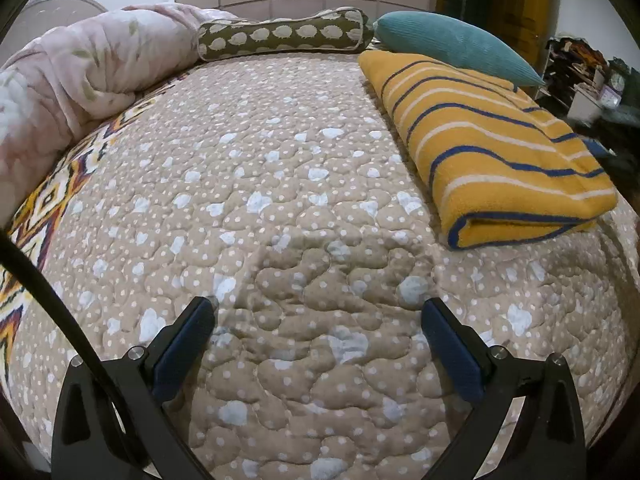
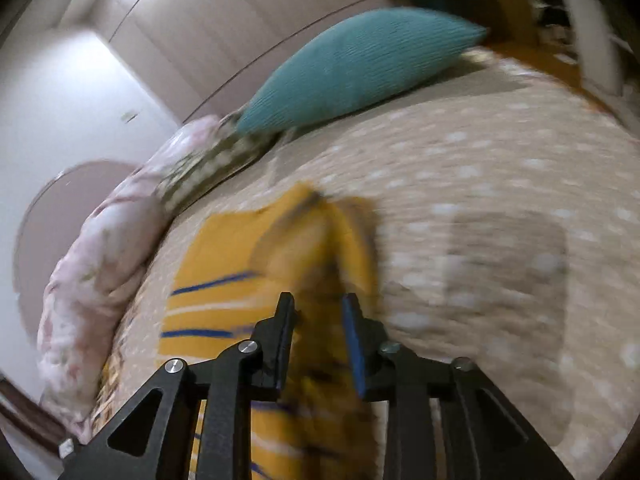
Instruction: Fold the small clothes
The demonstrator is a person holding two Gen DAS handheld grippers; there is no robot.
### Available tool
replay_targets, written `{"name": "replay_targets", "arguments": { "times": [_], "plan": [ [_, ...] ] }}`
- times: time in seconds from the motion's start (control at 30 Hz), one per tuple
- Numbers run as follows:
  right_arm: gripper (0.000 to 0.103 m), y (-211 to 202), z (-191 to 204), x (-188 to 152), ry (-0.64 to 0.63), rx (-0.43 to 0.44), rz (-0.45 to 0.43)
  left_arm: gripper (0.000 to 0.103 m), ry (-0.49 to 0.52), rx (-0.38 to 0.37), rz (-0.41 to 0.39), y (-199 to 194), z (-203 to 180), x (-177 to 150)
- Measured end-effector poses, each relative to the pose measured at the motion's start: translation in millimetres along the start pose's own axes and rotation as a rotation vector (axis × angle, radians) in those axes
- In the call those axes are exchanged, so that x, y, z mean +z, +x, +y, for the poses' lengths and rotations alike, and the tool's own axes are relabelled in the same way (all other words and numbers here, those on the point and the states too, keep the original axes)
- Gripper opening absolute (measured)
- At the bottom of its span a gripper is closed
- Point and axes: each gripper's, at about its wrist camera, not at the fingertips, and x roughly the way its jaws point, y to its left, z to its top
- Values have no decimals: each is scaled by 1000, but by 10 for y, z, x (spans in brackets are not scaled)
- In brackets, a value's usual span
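Observation:
A yellow garment with blue and white stripes (image 1: 496,144) lies folded on the right side of the bed in the left wrist view. My left gripper (image 1: 318,312) is open and empty, low over the bare quilt, left of and nearer than the garment. In the blurred right wrist view the same yellow garment (image 2: 224,256) lies under and ahead of my right gripper (image 2: 318,304). Its jaws stand a narrow gap apart with yellow cloth between them; a fold of cloth rises just ahead of the fingers.
The bed has a beige quilt with white dots (image 1: 256,168). A pink floral duvet (image 1: 80,72) is bunched at the left. A brown patterned bolster (image 1: 280,34) and a teal pillow (image 1: 452,44) lie at the head. Cluttered shelves (image 1: 588,76) stand beyond the right edge.

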Motion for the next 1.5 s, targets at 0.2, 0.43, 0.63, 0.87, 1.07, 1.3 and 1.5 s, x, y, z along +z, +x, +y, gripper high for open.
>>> {"name": "replay_targets", "arguments": {
  "times": [0.2,0.43,0.63,0.87,1.07,1.3,1.5],
  "plan": [
    [34,-448,35,-439,-108,-34,0,103,-25,12,28,12,3,29],
    [38,-637,237,-932,-207,-116,-45,103,-66,83,71,-15,-67,35],
    [41,-682,391,-1031,-229,-79,-43,103,-65,78,76,-36,-71,7],
    [45,-644,761,-964,-306,-43,-57,103,-61,79,65,-39,-74,-9],
    [45,-334,1218,-832,-403,7,-55,103,-61,77,56,-50,-79,-21],
    [45,94,1164,-891,-387,-51,36,103,-58,69,42,-56,-63,-33],
    [44,-175,607,-938,-298,-104,11,103,-59,73,38,-56,-78,-37]
  ]
}}
